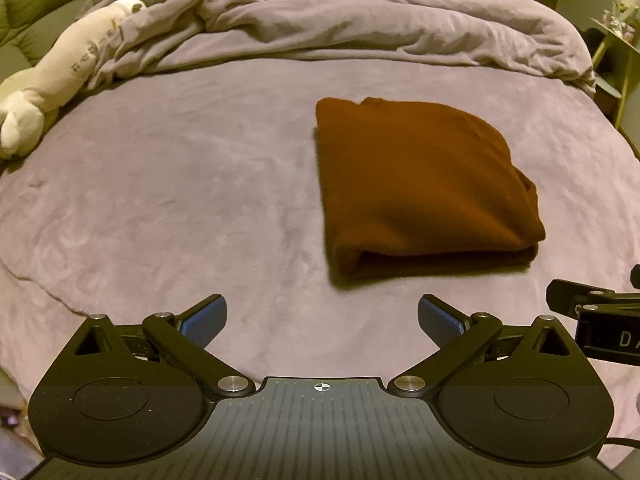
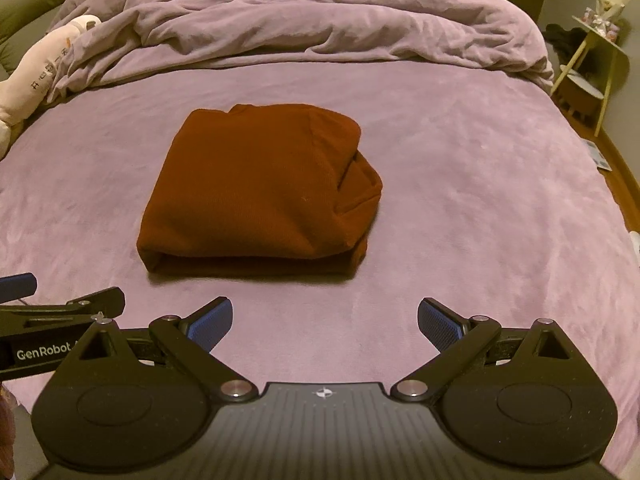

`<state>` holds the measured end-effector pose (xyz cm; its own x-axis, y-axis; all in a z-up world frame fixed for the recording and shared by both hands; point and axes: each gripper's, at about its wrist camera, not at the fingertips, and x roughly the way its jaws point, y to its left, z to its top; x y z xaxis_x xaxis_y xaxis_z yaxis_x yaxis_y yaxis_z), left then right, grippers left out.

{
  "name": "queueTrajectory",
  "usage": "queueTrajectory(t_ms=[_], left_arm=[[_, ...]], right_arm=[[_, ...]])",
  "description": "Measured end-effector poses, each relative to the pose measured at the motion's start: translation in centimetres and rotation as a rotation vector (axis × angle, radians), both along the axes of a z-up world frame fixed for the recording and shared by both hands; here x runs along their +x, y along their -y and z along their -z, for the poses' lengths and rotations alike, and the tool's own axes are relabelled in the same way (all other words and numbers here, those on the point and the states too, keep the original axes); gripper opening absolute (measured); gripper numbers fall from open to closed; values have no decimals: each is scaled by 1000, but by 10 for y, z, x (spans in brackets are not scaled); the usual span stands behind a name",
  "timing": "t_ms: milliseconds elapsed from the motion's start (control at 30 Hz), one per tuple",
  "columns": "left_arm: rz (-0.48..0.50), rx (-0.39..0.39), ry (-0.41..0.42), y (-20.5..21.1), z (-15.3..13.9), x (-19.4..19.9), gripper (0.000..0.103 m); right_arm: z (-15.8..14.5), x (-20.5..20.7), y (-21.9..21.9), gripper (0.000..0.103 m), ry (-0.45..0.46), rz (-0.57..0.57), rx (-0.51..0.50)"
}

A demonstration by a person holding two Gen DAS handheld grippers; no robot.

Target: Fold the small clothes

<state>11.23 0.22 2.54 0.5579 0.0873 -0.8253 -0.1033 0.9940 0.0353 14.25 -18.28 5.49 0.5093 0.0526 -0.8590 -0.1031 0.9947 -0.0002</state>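
A rust-brown garment [image 1: 424,188] lies folded into a thick rectangle on the purple bed cover [image 1: 180,200]. It also shows in the right wrist view [image 2: 260,192], its folded edge toward me. My left gripper [image 1: 322,320] is open and empty, low over the cover, short of the garment and to its left. My right gripper [image 2: 325,322] is open and empty, just short of the garment's near edge. Each gripper shows at the edge of the other's view: the right one [image 1: 592,312] and the left one [image 2: 48,312].
A rumpled purple duvet [image 2: 300,20] is heaped across the back of the bed. A white plush toy [image 1: 52,80] lies along the left edge. A small yellow side table [image 2: 596,60] with items stands off the bed's right side, over the floor.
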Motion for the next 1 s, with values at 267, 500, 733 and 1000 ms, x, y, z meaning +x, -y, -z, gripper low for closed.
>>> queueTrajectory(t_ms=[267,500,733,1000], left_arm=[[-3,-7,6,0,-1,-1,103],[-1,-3,4,1,0,-2,103],[-4,-11,-7,-1,0,-2,103],[-2,-10,-5,-1,1,-3,103]], right_arm=[[0,-2,0,99,4,-5,2],[0,-2,1,99,3,-1,3],[0,-2,0,99,0,2,5],[1,-2,1,99,0,2,7]])
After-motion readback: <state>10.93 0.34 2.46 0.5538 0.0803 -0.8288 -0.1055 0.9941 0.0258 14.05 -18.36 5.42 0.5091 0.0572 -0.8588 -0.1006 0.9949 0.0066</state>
